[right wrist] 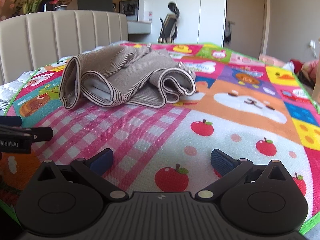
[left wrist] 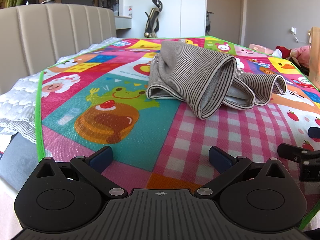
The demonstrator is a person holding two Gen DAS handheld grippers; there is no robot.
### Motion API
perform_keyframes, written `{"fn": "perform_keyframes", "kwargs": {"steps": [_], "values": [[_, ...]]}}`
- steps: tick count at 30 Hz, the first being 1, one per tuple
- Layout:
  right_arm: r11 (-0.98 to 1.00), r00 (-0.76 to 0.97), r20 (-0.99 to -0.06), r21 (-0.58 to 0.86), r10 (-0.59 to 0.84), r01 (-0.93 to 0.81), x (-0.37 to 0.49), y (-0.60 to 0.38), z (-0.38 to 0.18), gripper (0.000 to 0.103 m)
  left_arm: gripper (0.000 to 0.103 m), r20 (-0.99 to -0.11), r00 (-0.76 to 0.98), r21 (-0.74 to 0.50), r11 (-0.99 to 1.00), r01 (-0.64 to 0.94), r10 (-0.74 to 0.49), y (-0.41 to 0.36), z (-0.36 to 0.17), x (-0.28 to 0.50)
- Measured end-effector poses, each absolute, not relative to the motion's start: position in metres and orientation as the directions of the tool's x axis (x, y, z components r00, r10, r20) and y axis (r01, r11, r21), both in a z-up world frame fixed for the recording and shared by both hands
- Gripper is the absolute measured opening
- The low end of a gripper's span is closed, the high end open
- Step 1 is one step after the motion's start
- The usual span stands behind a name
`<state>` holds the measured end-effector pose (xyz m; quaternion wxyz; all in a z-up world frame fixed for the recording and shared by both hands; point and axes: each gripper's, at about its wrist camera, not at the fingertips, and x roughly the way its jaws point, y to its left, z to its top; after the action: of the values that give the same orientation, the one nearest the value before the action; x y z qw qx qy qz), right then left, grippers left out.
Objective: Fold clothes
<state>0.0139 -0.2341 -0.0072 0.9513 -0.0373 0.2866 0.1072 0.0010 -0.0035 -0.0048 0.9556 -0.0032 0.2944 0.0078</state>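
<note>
Striped garment [left wrist: 192, 78] lies crumpled on the play mat [left wrist: 128, 132], unobstructed beyond both wide-spread, empty tongs [left wrist: 160, 158].

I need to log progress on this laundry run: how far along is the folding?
Barely started. Done: nothing visibly folded; the striped garment lies bunched in loose loops on the play mat. In hand: nothing; the left gripper and right gripper are both open and short of the cloth. Left: spreading it flat, then all the folds.
</note>
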Motion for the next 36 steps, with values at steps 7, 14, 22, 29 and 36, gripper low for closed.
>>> {"fn": "perform_keyframes", "kwargs": {"steps": [7, 14, 22, 29, 36], "values": [[0.971, 0.806, -0.561, -0.018, 0.188, -0.239, 0.014, -0.233, -0.008, 0.103, 0.103, -0.566, 0.825, -0.005, 1.000, -0.015, 0.009, -0.002, -0.004, 0.001], [0.959, 0.808, -0.533, 0.018, 0.250, -0.284, 0.019, -0.253, 0.016, 0.103, 0.103, -0.560, 0.819, -0.065, 0.992, 0.112, -0.129, 0.020, 0.030, 0.008], [0.953, 0.833, -0.466, 0.197, 0.299, -0.231, 0.165, -0.304, 0.072, 0.103, 0.103, -0.528, 0.718, -0.436, 0.871, 0.229, -0.453, 0.085, 0.072, 0.152], [0.958, 0.743, -0.606, 0.181, 0.286, -0.221, 0.293, -0.271, 0.056, 0.067, 0.101, -0.668, 0.629, -0.444, 0.891, 0.092, -0.398, 0.091, 0.047, 0.279], [0.961, 0.653, -0.705, 0.217, 0.277, -0.174, 0.364, -0.247, 0.021, 0.082, 0.100, -0.777, 0.532, -0.355, 0.932, 0.069, -0.335, 0.064, 0.028, 0.321]]}}
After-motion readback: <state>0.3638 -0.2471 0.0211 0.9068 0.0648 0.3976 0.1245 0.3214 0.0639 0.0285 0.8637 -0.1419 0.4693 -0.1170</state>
